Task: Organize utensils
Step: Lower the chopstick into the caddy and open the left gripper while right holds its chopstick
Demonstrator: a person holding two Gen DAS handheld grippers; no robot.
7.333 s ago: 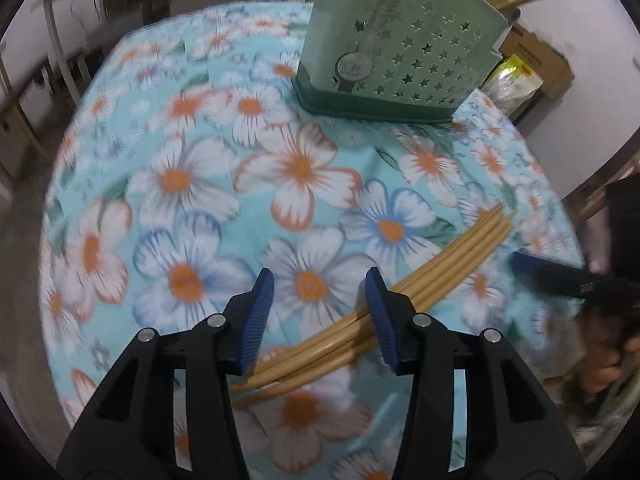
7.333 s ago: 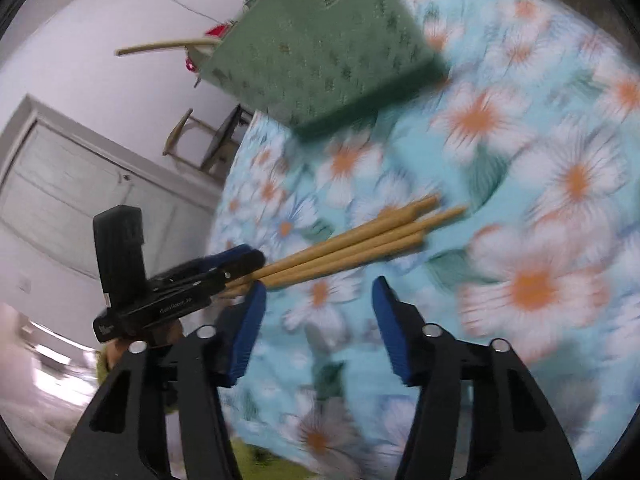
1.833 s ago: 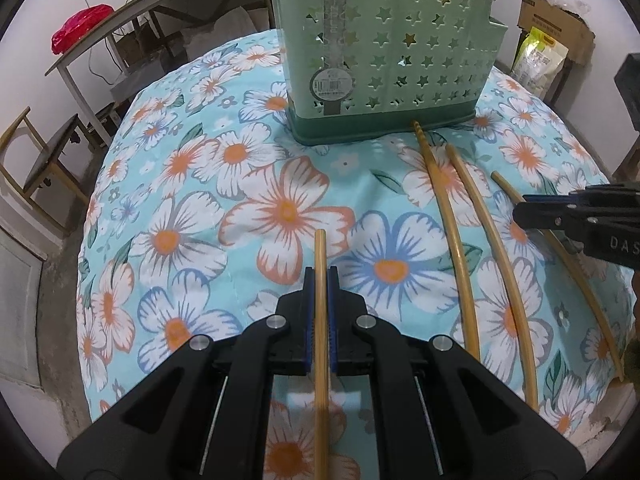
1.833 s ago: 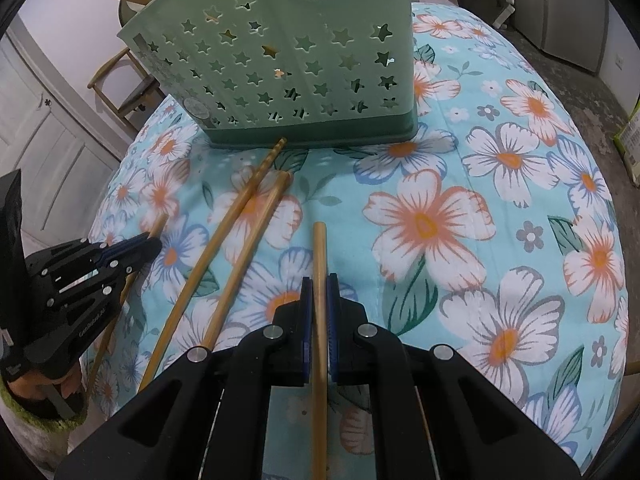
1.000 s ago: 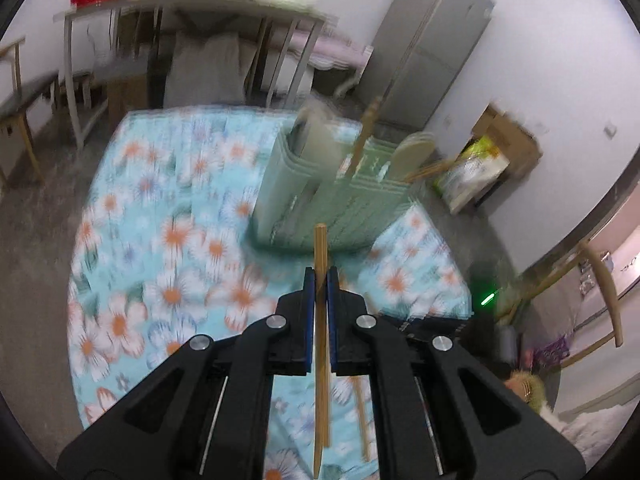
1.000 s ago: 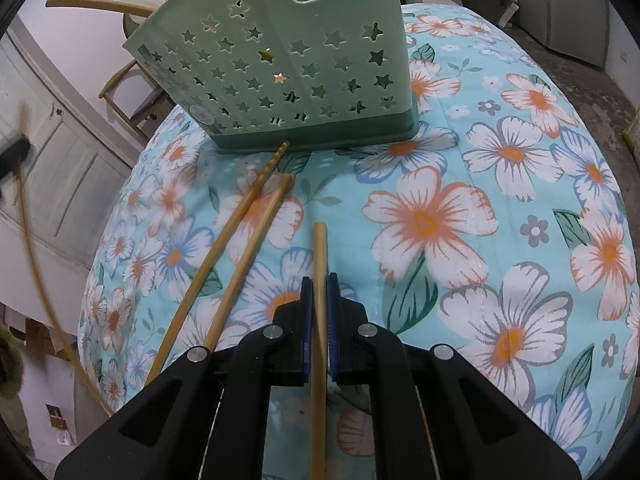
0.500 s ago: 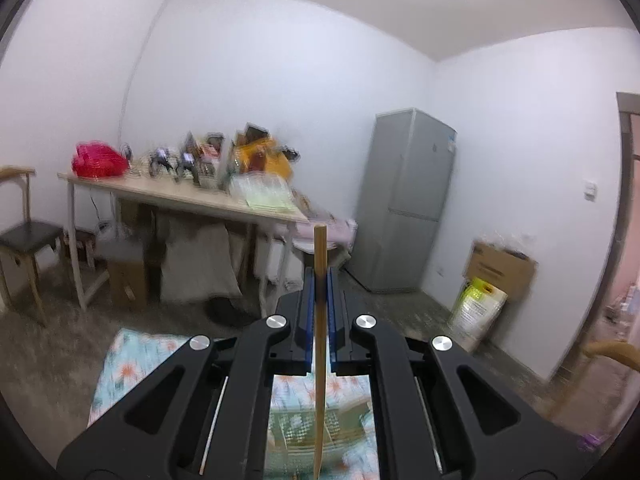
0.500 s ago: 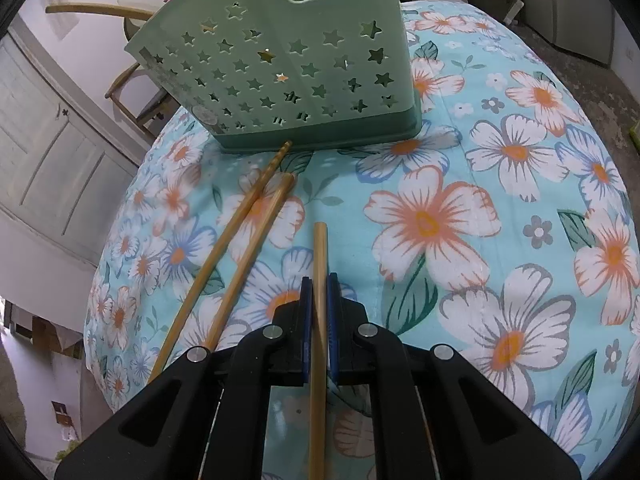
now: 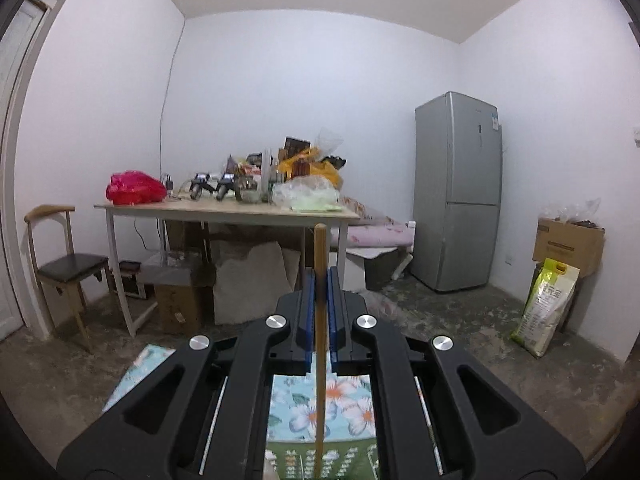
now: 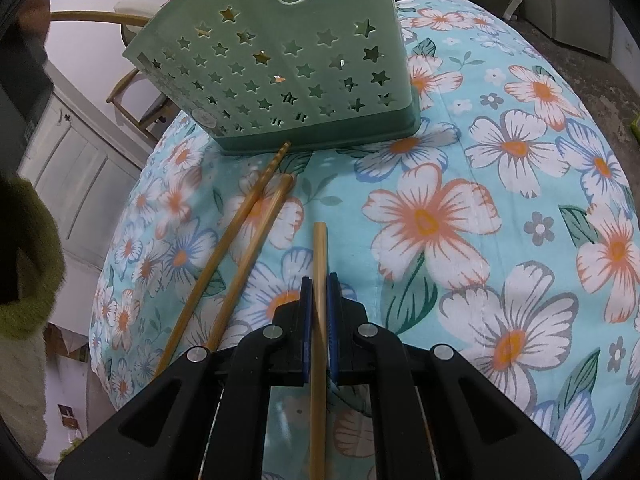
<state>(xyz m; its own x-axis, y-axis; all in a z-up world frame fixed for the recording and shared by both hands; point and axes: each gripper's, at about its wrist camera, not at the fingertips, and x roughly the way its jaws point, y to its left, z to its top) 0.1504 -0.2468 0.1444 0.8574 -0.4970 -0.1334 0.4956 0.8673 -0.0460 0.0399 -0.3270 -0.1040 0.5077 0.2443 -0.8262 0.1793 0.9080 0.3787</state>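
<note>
Lifted well clear of the tablecloth since a second ago, the left chopstick (image 9: 320,320) now stands nearly level with the room, and the left wrist view has swung from the tabletop to a far wall, a cluttered table (image 9: 224,210) and a fridge (image 9: 458,192). The left gripper (image 9: 320,312) is clamped tight on that stick, its blue pads pressed against both sides, with the stick running straight out along the fingers. Below it, between the gripper's arms, a strip of the flowered tablecloth (image 9: 340,396) and the green rim of the utensil basket (image 9: 340,460) show, so the basket seems to lie under and just ahead of the stick.

The right chopstick (image 10: 319,280) has not shifted; the right gripper (image 10: 319,320) is likewise closed hard on it, the tip pointing up the cloth toward the basket (image 10: 296,76). Two loose chopsticks (image 10: 240,240) lie side by side just to its left, their far ends close to the basket's base.

My reading: the left stick must tip end-down to drop into the basket, and the left hand looks the nearer one to do it.
</note>
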